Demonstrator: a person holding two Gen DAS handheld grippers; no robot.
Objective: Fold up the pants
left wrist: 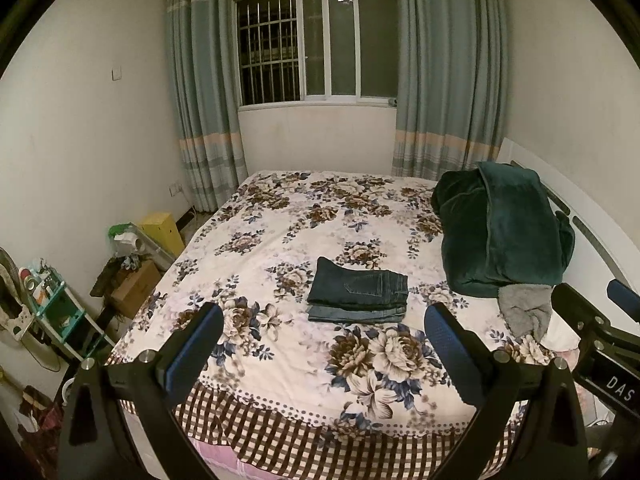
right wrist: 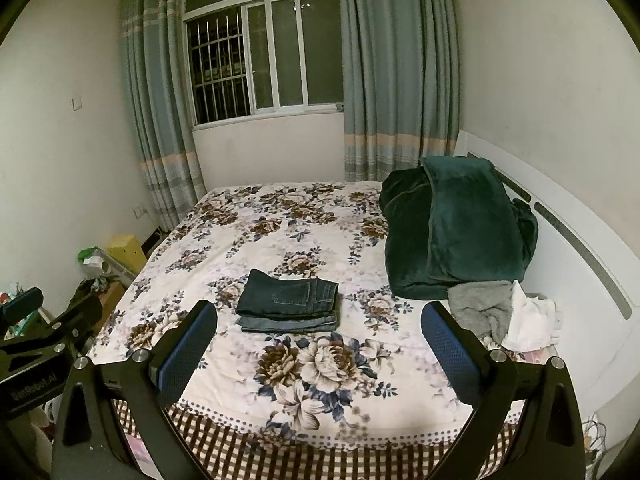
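Observation:
A pair of dark blue jeans (left wrist: pixel 358 294) lies folded in a neat rectangular stack in the middle of the flowered bed sheet (left wrist: pixel 280 240); it also shows in the right wrist view (right wrist: pixel 288 304). My left gripper (left wrist: pixel 324 320) is open and empty, held back over the bed's near edge, well short of the jeans. My right gripper (right wrist: pixel 320 316) is open and empty too, level with the left one. The right gripper's side shows at the right edge of the left wrist view (left wrist: pixel 592 320).
A dark green blanket (right wrist: pixel 456 232) is heaped at the bed's right by the white headboard (right wrist: pixel 580 248), with a grey cloth (right wrist: pixel 480 308) and a white cloth (right wrist: pixel 532 320) in front. Boxes and a shelf (left wrist: pixel 56 312) crowd the floor at left.

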